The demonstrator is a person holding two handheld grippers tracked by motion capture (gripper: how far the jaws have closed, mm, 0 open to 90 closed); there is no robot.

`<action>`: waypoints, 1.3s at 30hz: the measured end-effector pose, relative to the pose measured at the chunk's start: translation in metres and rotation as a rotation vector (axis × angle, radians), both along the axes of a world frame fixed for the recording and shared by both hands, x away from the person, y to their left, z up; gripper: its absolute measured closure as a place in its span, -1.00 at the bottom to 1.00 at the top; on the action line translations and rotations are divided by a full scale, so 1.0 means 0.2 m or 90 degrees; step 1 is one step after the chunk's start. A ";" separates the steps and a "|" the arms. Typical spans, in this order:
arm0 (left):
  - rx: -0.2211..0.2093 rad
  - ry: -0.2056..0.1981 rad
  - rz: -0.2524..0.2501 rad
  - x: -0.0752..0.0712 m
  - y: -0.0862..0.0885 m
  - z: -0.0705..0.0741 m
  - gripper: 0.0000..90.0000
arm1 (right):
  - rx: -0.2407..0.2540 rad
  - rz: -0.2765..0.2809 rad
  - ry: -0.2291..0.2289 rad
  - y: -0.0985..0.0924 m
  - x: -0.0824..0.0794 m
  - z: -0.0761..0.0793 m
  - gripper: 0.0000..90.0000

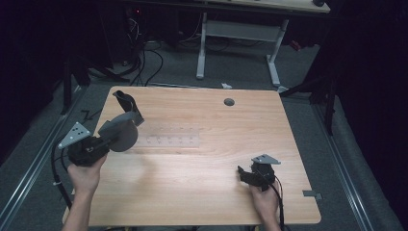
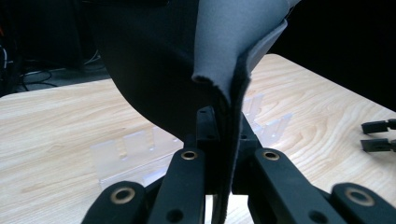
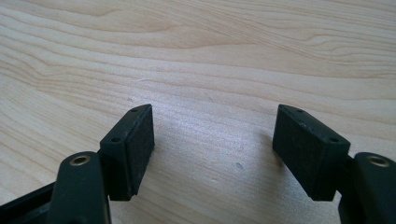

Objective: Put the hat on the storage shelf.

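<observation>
Cap (image 2: 219, 51) seam pinched: left gripper (image 2: 223, 140) view; high view hides it

I can read no text, label, brand, number or sign on anything from here, in any of my views.

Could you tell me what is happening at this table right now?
A person holds a claw in each hand. The left claw is shut on a grey shoe, gripping its heel edge and holding it above the wooden table, near a clear plastic rack. The right claw rests open and empty near the table's front right.
</observation>
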State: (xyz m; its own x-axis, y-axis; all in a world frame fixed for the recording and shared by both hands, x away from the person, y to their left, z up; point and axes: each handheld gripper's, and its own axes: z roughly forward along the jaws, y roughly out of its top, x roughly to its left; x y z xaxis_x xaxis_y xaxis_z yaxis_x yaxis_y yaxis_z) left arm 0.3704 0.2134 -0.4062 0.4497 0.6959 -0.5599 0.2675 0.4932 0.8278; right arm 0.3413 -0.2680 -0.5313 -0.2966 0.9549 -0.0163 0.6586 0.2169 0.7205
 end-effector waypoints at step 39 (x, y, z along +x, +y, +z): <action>0.084 -0.008 0.082 0.28 0.03 -0.16 0.92 | -0.001 -0.001 0.000 0.00 0.00 0.00 -0.34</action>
State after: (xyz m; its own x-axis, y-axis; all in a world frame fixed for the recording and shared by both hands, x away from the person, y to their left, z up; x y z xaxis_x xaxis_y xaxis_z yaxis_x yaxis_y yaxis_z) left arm 0.4264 0.2198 -0.4384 0.3582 0.8150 -0.4555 0.1986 0.4102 0.8901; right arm 0.3412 -0.2679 -0.5313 -0.2953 0.9553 -0.0174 0.6584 0.2166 0.7209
